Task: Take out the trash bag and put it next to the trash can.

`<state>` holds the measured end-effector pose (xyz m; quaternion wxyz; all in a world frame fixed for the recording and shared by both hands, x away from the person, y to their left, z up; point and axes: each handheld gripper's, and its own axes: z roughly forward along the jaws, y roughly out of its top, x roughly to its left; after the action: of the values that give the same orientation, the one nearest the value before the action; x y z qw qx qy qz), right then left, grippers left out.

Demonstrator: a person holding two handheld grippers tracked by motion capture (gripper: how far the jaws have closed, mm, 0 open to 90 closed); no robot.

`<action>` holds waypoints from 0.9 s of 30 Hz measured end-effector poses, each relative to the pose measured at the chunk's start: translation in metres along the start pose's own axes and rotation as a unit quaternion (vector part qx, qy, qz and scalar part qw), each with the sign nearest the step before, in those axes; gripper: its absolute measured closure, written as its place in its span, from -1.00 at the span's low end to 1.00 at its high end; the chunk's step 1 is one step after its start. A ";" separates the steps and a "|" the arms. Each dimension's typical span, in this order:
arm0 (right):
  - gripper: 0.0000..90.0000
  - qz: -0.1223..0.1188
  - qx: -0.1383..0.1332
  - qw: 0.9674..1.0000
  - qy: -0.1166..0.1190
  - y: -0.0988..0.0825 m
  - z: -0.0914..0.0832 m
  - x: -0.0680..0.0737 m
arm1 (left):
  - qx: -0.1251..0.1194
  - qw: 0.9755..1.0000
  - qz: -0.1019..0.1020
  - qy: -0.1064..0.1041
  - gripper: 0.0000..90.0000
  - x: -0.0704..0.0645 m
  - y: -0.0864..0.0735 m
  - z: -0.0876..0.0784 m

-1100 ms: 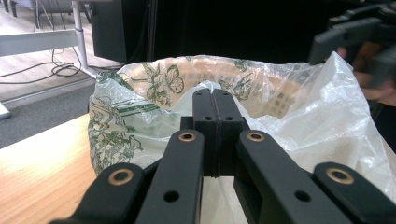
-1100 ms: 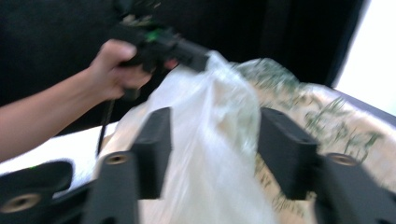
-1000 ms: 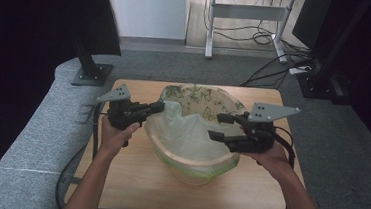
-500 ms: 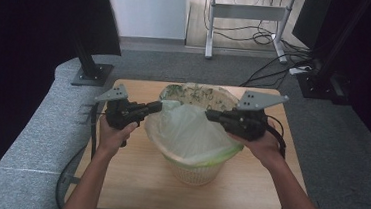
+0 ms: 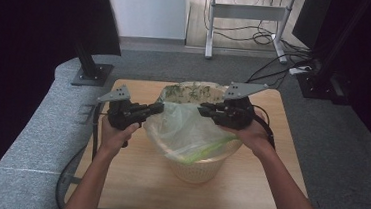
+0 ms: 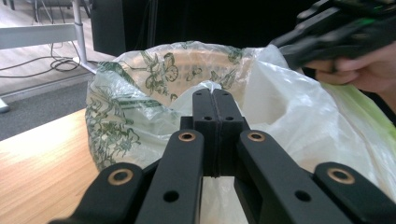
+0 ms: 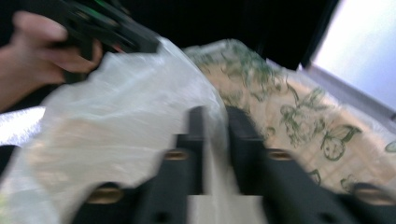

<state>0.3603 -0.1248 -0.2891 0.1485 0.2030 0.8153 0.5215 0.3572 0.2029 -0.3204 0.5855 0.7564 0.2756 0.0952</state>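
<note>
Wooden table [image 5: 132, 180], light grain, standing on grey carpet [image 5: 35, 138]; a dark monitor stand [image 5: 91, 72] behind its left corner, a metal desk frame [image 5: 248, 11] and loose cables [image 5: 272, 66] on the floor beyond.

Item: basket [image 5: 196, 170], pale woven plastic, upright near the middle of the table, toward its far edge. A printed liner [image 5: 189, 91] with green butterfly and leaf pattern shows at the far rim.

Item: bag [image 5: 186, 129], thin translucent plastic with a green strip along one edge, draped over the mouth of the basket and stretched between the two tools.

Item: left gripper [image 5: 157, 108], held by the person's left hand [image 5: 116, 131] at the basket's left rim. Jaws clenched tight together; in the left gripper view a fold of the bag rises directly behind their tips and the film looks pinched between them.

Item: right gripper [image 5: 204, 108], held by the right hand [image 5: 251, 135] over the basket's right rim, pointing toward the left gripper. Its jaws have just been opening a little after closing; in the blurred right gripper view a narrow gap stands between them with the bag's edge lying in it, and whether the pads press on the film cannot be told.

The two grippers face each other across the basket, near but apart.
</note>
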 end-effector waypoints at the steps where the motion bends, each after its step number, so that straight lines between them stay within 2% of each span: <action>1: 0.35 -0.004 -0.021 1.000 0.000 -0.001 -0.014 0.001 | -0.001 1.000 -0.001 0.001 1.00 0.000 -0.001 0.000; 2: 0.35 -0.004 -0.021 1.000 0.000 -0.001 -0.014 0.001 | -0.001 1.000 -0.001 0.001 1.00 0.000 -0.001 0.000; 4: 0.15 -0.004 -0.045 0.999 -0.009 -0.005 -0.034 -0.002 | -0.001 1.000 -0.002 0.003 1.00 0.001 -0.001 -0.001; 5: 0.05 -0.001 -0.054 0.998 -0.016 -0.009 -0.044 -0.006 | -0.001 1.000 -0.002 0.003 1.00 0.001 -0.001 -0.001; 6: -0.08 0.013 -0.069 0.997 -0.016 -0.019 -0.063 -0.016 | -0.003 1.000 -0.003 0.003 1.00 0.001 -0.002 -0.002; 8: -0.21 0.022 -0.073 0.997 -0.023 -0.032 -0.077 -0.026 | -0.005 1.000 -0.005 0.005 1.00 0.002 -0.002 -0.003; 9: -0.21 0.022 -0.073 0.997 -0.023 -0.032 -0.077 -0.026 | -0.006 1.000 -0.006 0.005 1.00 0.002 -0.003 -0.004; 10: -0.33 0.034 -0.068 0.997 -0.034 -0.046 -0.083 -0.036 | -0.007 1.000 -0.008 0.004 1.00 0.003 -0.003 -0.004; 12: -0.38 0.037 -0.065 0.996 -0.039 -0.053 -0.084 -0.041 | -0.009 1.000 -0.010 0.004 1.00 0.003 -0.004 -0.004; 15: -0.47 0.043 -0.052 0.996 -0.051 -0.070 -0.077 -0.057 | -0.009 1.000 -0.012 0.004 1.00 0.005 -0.005 -0.003; 16: -0.46 0.047 -0.053 0.996 -0.047 -0.073 -0.074 -0.061 | -0.009 1.000 -0.012 0.003 1.00 0.005 -0.005 -0.003; 18: -0.37 0.051 -0.049 0.996 -0.048 -0.076 -0.067 -0.067 | -0.008 1.000 -0.012 0.004 1.00 0.005 -0.004 -0.003; 20: -0.12 0.044 -0.041 0.997 -0.048 -0.077 -0.060 -0.071 | -0.009 1.000 -0.012 0.004 1.00 0.006 -0.004 -0.004; 21: 0.03 0.039 -0.039 0.997 -0.051 -0.077 -0.058 -0.071 | -0.010 1.000 -0.011 0.004 1.00 0.007 -0.004 -0.005; 22: 0.31 0.031 -0.032 0.997 -0.065 -0.076 -0.055 -0.071 | -0.010 1.000 -0.012 0.004 0.99 0.007 -0.004 -0.005; 26: 0.89 0.025 -0.022 0.995 -0.096 -0.071 -0.051 -0.070 | -0.011 1.000 -0.013 0.003 1.00 0.008 -0.005 -0.006; 27: 0.97 0.026 -0.021 0.994 -0.101 -0.070 -0.051 -0.070 | -0.011 1.000 -0.013 0.003 0.99 0.008 -0.005 -0.006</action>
<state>0.3861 -0.2251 -0.3303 0.2203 0.2727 0.7795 0.5191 0.3596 0.2131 -0.3246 0.5941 0.7461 0.2861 0.0925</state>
